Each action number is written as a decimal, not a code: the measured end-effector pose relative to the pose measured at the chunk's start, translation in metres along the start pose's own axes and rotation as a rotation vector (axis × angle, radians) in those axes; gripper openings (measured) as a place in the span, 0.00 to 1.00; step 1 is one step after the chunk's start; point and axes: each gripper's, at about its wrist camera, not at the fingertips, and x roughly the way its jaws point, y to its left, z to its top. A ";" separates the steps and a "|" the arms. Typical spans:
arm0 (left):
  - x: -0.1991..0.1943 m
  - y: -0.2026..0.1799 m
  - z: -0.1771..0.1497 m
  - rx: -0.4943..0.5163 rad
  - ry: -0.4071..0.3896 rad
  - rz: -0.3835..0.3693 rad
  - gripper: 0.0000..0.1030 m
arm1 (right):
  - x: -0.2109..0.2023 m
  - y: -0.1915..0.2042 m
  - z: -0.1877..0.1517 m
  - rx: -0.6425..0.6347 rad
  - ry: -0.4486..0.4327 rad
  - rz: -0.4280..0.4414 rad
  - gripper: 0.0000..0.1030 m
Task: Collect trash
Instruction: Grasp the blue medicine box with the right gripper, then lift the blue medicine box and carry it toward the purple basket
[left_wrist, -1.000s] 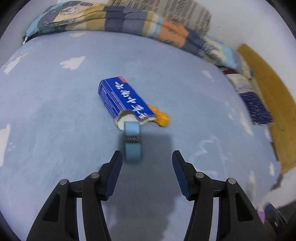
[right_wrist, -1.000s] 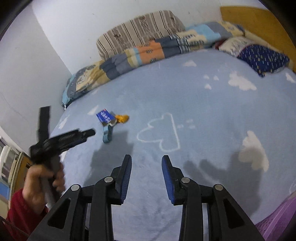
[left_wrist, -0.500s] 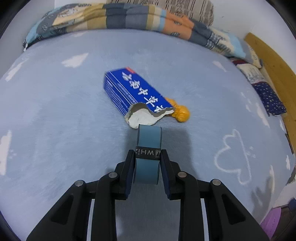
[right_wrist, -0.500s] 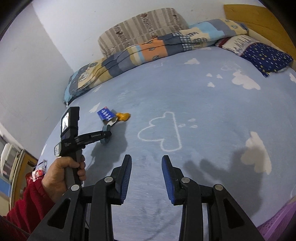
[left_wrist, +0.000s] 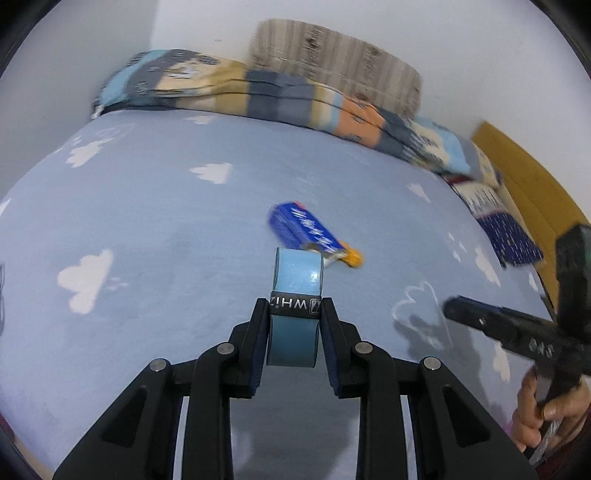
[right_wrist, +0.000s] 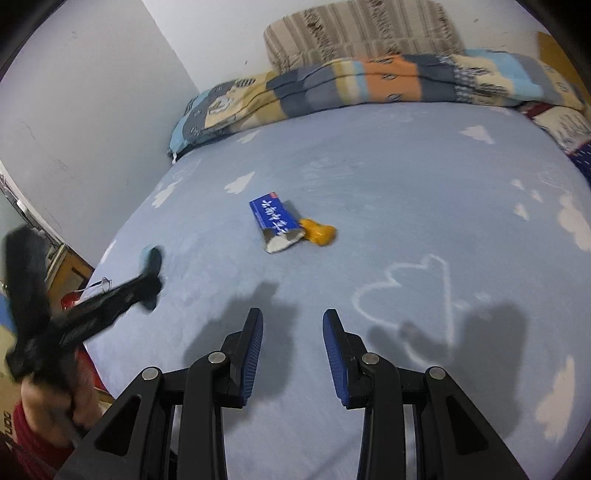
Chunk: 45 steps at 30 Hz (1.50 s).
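My left gripper (left_wrist: 294, 317) is shut on a light blue roll with a black band (left_wrist: 295, 295), held above the bed. Beyond it a torn blue box (left_wrist: 304, 230) lies on the blue sheet, an orange wrapper (left_wrist: 352, 257) at its right end. In the right wrist view the same blue box (right_wrist: 275, 218) and orange wrapper (right_wrist: 319, 232) lie ahead of my right gripper (right_wrist: 293, 328), which stands open with nothing between its fingers. The left gripper (right_wrist: 149, 277) shows blurred at the left of that view, the blue roll at its tip.
A light blue bed sheet (left_wrist: 147, 229) with white clouds fills both views. A folded patchwork quilt (right_wrist: 351, 85) and a striped pillow (right_wrist: 362, 29) lie against the far wall. Dark blue pillows (left_wrist: 513, 240) and a wooden headboard (left_wrist: 532, 184) stand at the right. A hand (left_wrist: 535, 413) holds the right gripper.
The left gripper closed on the blue roll, then lifted it off the sheet and drew back from the box. The right gripper swung left, bringing the box and wrapper closer ahead.
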 end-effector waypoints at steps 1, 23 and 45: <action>0.000 0.008 0.001 -0.011 0.000 0.004 0.25 | 0.011 0.005 0.008 -0.007 0.014 0.013 0.35; 0.007 0.057 0.018 -0.075 -0.008 0.065 0.25 | 0.213 0.063 0.101 -0.287 0.121 -0.150 0.51; 0.009 -0.020 -0.013 0.143 -0.022 0.023 0.25 | 0.020 0.022 -0.037 -0.037 0.060 -0.090 0.51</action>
